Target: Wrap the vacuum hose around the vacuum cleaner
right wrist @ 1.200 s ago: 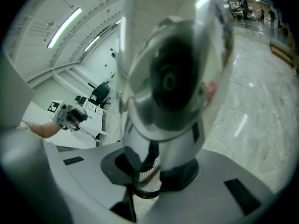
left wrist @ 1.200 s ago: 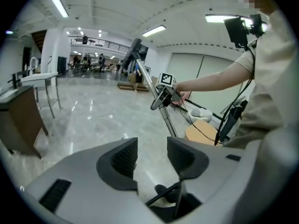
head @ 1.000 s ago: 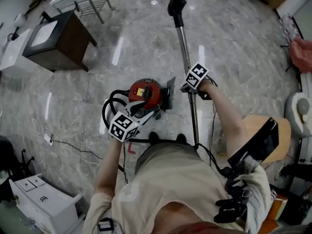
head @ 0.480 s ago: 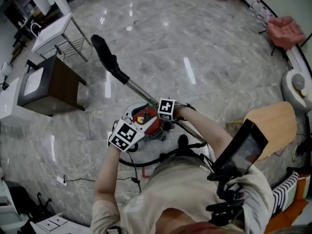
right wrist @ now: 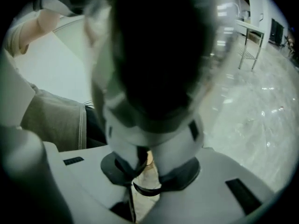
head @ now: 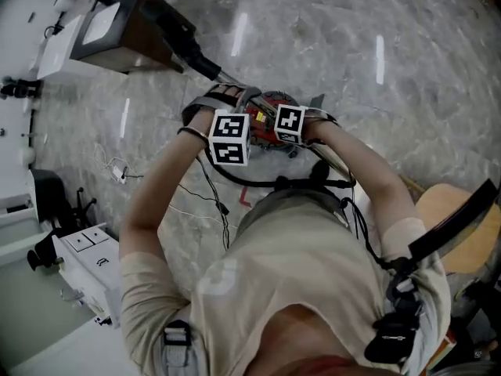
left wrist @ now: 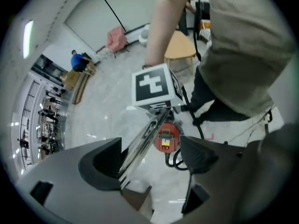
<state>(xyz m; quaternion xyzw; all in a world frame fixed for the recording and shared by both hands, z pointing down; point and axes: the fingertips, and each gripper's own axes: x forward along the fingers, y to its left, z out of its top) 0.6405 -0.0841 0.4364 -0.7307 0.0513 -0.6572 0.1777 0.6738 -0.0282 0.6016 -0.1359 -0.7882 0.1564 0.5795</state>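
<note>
Listing what my feeds give me, item by item: left gripper, pointing steeply down, jaws spread wide and just been opening, pads pressing on nothing. Metal tube of the vacuum runs slantwise through that gap, close against the left-hand pad as my left gripper view has it and well clear of the other pad. Right gripper, jaws drawn nearly together and pinching that same tube, which fills its own view as a blurred grey and dark mass close to the lens; its marker cube sits at the far end of the tube in the left gripper view. Vacuum cleaner, red round body, on the floor below both grippers, seen through the left gripper's gap just right of the tube; in the head view it shows between the two marker cubes. Vacuum hose, black, looped on the floor just beside the red body; whether it goes round the body I cannot tell. Tube's dark upper part slants away to the far left, toward a brown cabinet. Floor, pale grey marble, glossy. Thin cables, loose on the floor at the left. White drawer unit, near left. Wooden seat, near right
</note>
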